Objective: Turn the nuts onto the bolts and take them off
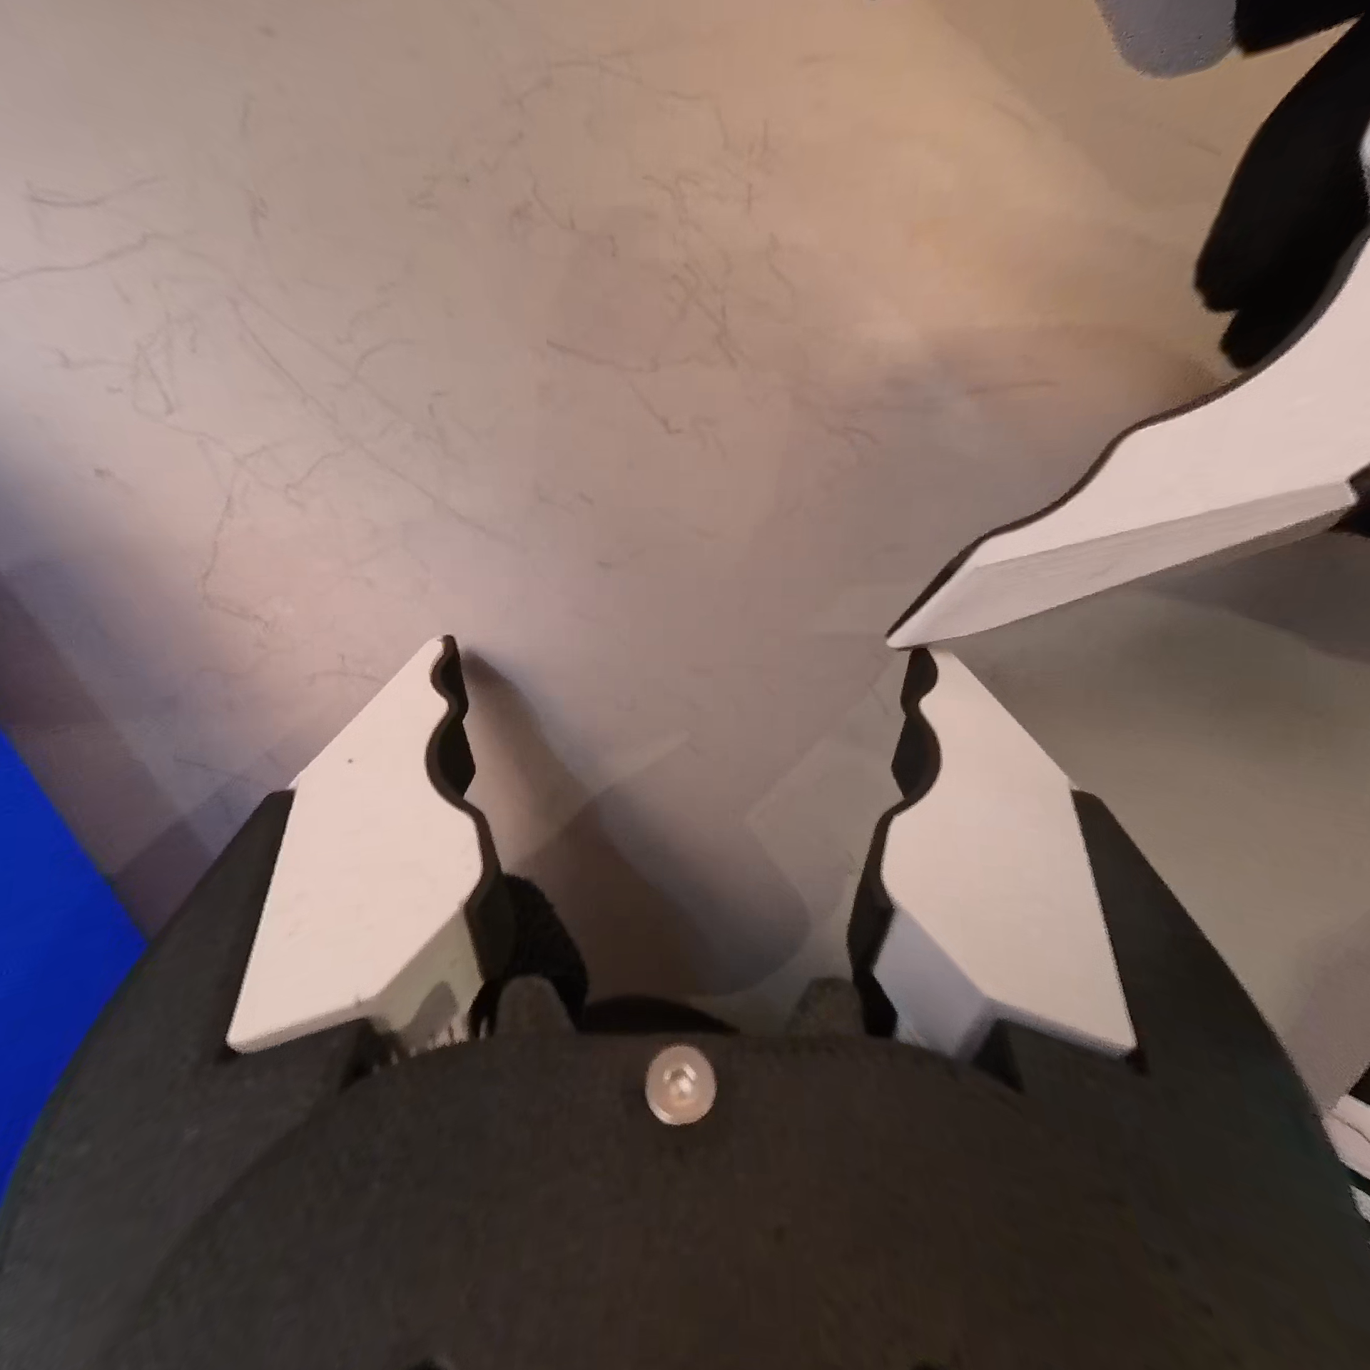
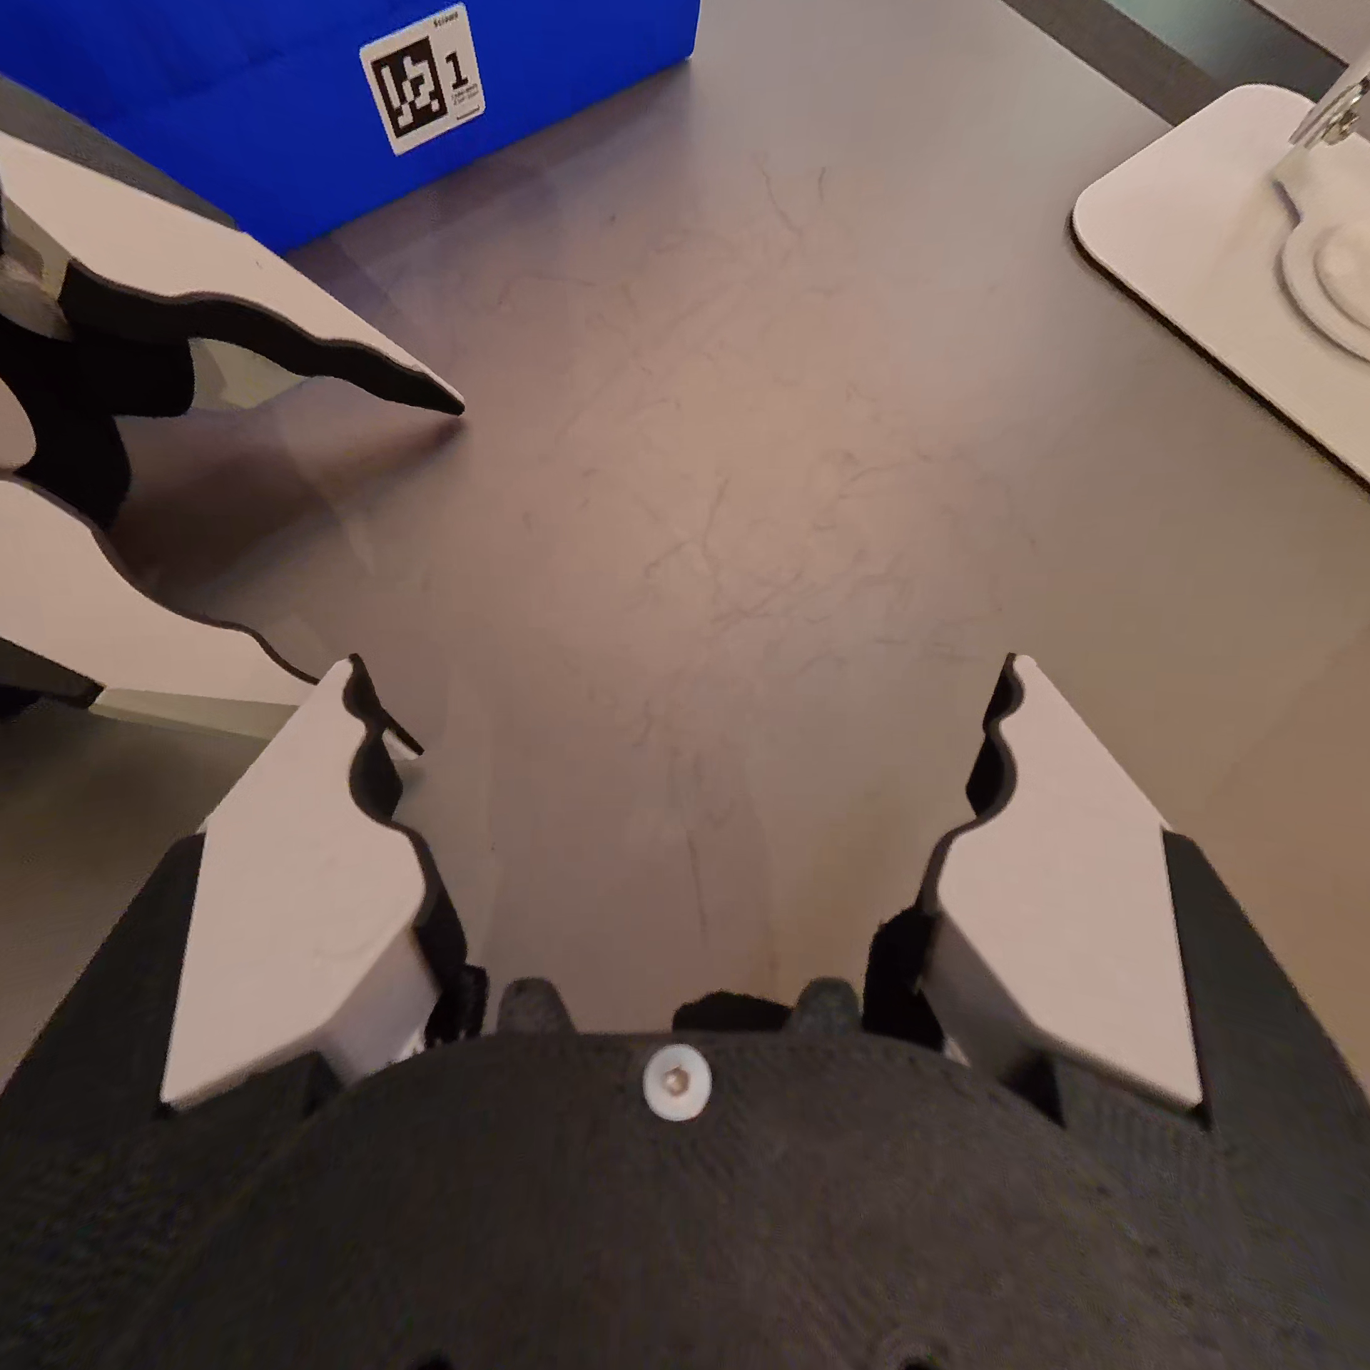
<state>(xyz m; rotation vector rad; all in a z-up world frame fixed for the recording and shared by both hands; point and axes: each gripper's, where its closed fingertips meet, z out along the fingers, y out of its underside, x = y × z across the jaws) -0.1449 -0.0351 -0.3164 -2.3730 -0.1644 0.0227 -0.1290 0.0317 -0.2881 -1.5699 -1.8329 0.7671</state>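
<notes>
No nuts or bolts show in either view. My left gripper (image 1: pixel 682 652) is open and empty, its white fingers with black wavy pads spread wide over the scratched grey tabletop (image 1: pixel 593 371). My right gripper (image 2: pixel 682 667) is also open and empty over the same tabletop (image 2: pixel 741 519). The two grippers are close side by side: a finger of the right gripper (image 1: pixel 1156 534) enters the left wrist view from the right, almost touching my left gripper's right fingertip. The left gripper's fingers (image 2: pixel 245 296) show at the left of the right wrist view.
A blue box (image 2: pixel 222 89) with a white square-code sticker (image 2: pixel 422 81) stands at the far left of the table; its blue side also shows in the left wrist view (image 1: pixel 44 927). A white flat stand base (image 2: pixel 1216 282) sits at the far right.
</notes>
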